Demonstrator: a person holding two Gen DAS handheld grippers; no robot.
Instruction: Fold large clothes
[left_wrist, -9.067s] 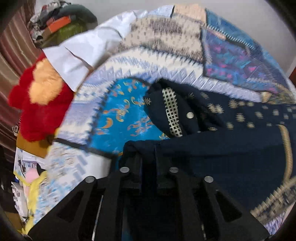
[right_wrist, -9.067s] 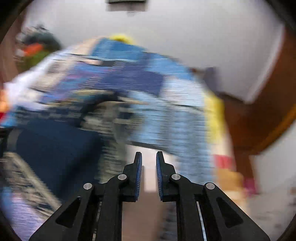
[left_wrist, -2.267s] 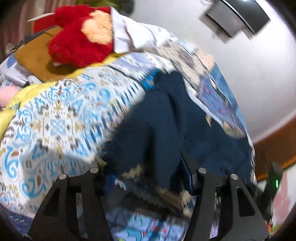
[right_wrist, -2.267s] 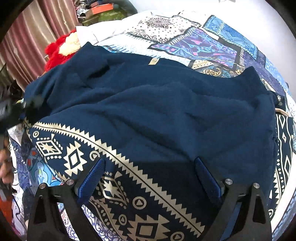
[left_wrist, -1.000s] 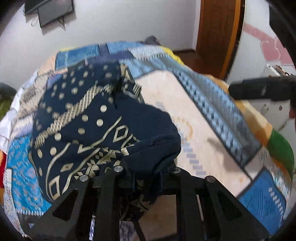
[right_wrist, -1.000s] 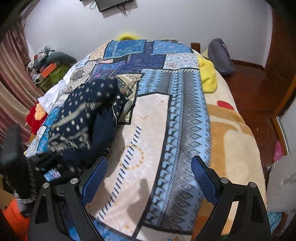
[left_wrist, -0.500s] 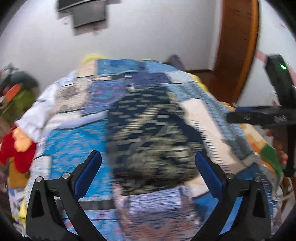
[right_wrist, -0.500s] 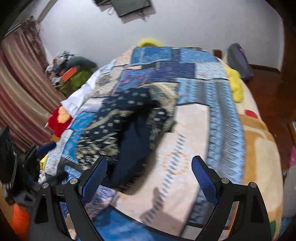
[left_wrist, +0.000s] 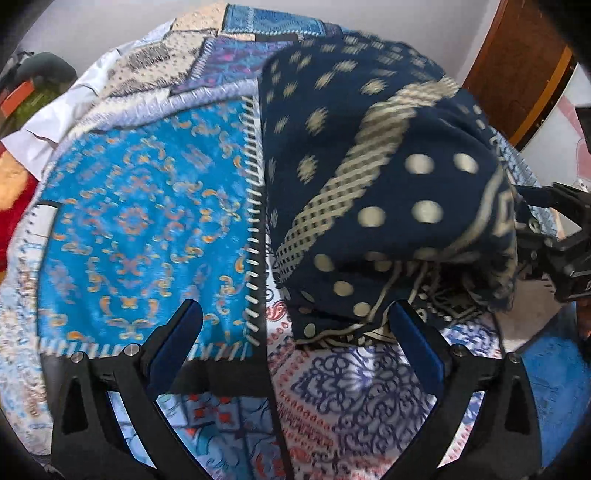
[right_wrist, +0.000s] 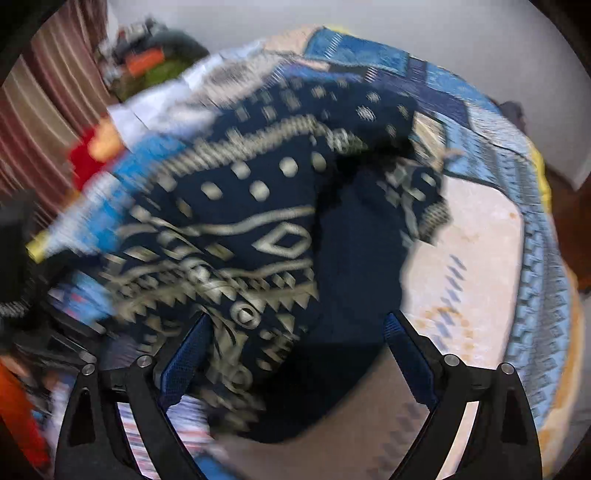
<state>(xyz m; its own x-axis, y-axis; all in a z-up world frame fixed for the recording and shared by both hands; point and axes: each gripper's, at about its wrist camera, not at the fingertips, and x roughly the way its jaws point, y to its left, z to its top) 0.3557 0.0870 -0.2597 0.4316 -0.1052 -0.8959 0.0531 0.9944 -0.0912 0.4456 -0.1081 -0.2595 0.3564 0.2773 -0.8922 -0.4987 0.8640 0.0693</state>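
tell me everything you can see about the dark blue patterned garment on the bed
The navy garment looks like soft woven cloth, printed in cream with dots, a checked band, diamonds and zigzag borders. It lies bunched in a loose heap, not flat or neatly folded, with a plain navy fold hanging down its near side in the right wrist view. It rests on the patchwork bedspread, beside the bright blue panel. No fingers press on it; both grippers stand wide in front of it.

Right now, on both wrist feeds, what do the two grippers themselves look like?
Both look alike. The left gripper has two black, angular fingers with triangular cut-outs, silver round bolts at the joints, and blue pads on the inner faces. The right gripper has the same black frame, silver bolts and blue textured pads. No cables, markings or sleeves are visible.
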